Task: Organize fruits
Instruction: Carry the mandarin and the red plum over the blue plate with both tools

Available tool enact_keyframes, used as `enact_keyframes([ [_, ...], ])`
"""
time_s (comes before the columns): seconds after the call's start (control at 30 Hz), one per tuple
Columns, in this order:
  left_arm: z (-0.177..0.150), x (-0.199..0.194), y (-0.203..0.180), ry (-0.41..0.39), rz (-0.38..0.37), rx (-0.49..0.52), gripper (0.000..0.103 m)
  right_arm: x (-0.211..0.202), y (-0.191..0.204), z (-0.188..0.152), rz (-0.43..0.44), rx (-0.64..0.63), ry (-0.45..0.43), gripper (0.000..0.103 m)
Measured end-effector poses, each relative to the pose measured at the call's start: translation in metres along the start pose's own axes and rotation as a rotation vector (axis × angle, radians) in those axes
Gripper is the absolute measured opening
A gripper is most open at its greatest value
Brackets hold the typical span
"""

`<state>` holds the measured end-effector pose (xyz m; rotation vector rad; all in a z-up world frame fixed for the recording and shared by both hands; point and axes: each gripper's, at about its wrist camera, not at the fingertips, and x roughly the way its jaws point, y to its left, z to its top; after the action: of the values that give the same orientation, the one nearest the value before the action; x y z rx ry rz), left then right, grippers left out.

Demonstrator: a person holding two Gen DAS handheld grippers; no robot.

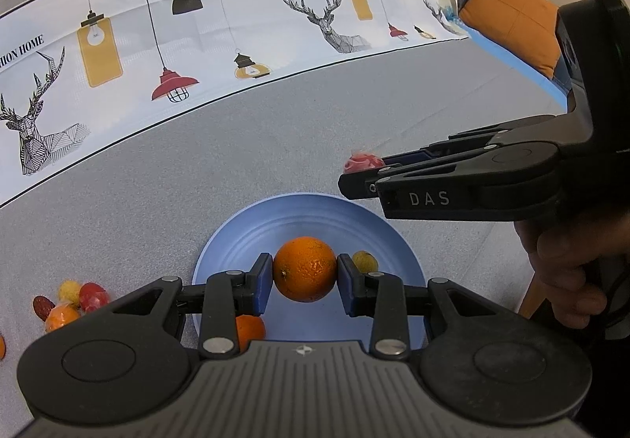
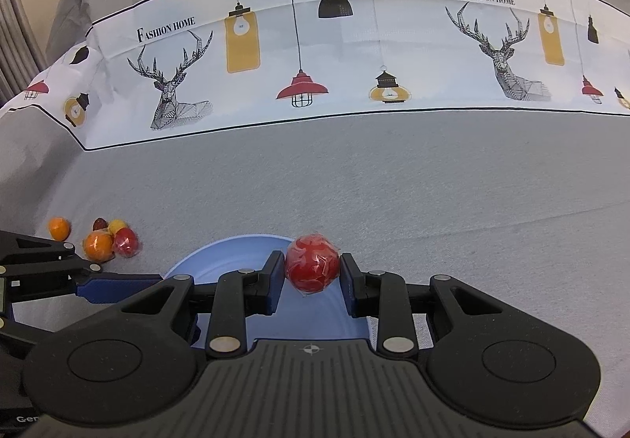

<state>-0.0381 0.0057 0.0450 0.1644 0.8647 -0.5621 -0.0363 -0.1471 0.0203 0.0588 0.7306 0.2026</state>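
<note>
My left gripper is shut on an orange and holds it above the blue plate. A small yellow fruit and another orange fruit lie on the plate. My right gripper is shut on a red wrapped fruit over the plate's far right rim. In the left wrist view the right gripper comes in from the right with the red fruit at its tips.
A cluster of small red, orange and yellow fruits lies on the grey cloth left of the plate, also in the right wrist view, with one more orange fruit beside it. A printed deer-and-lamp cloth band runs across the back.
</note>
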Motion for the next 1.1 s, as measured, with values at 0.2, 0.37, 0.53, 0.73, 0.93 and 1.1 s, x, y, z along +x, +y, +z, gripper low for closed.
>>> enact_keyframes([
  [0.2, 0.0004, 0.0004, -0.0018, 0.000, 0.002, 0.005, 0.039, -0.0001, 0.0005, -0.0002, -0.001, 0.001, -0.001, 0.032],
  [0.37, 0.0001, -0.0006, -0.0016, -0.003, 0.001, 0.003, 0.039, 0.0000, 0.0005, -0.0004, -0.001, 0.000, 0.000, 0.032],
  [0.53, 0.0000, -0.0013, -0.0015, -0.004, 0.000, 0.006, 0.039, -0.0004, 0.0016, -0.0005, -0.001, -0.002, -0.002, 0.032],
  [0.73, 0.0000, -0.0026, -0.0022, -0.008, -0.001, 0.004, 0.039, -0.0003, 0.0030, -0.0010, -0.001, -0.006, -0.001, 0.032],
  [0.93, 0.0001, -0.0026, -0.0023, -0.009, -0.002, 0.003, 0.039, -0.0001, 0.0029, -0.0013, -0.001, -0.006, -0.002, 0.032],
  [1.1, 0.0004, -0.0034, -0.0020, -0.009, -0.004, 0.006, 0.039, 0.0000, 0.0031, -0.0015, -0.001, -0.005, -0.002, 0.032],
])
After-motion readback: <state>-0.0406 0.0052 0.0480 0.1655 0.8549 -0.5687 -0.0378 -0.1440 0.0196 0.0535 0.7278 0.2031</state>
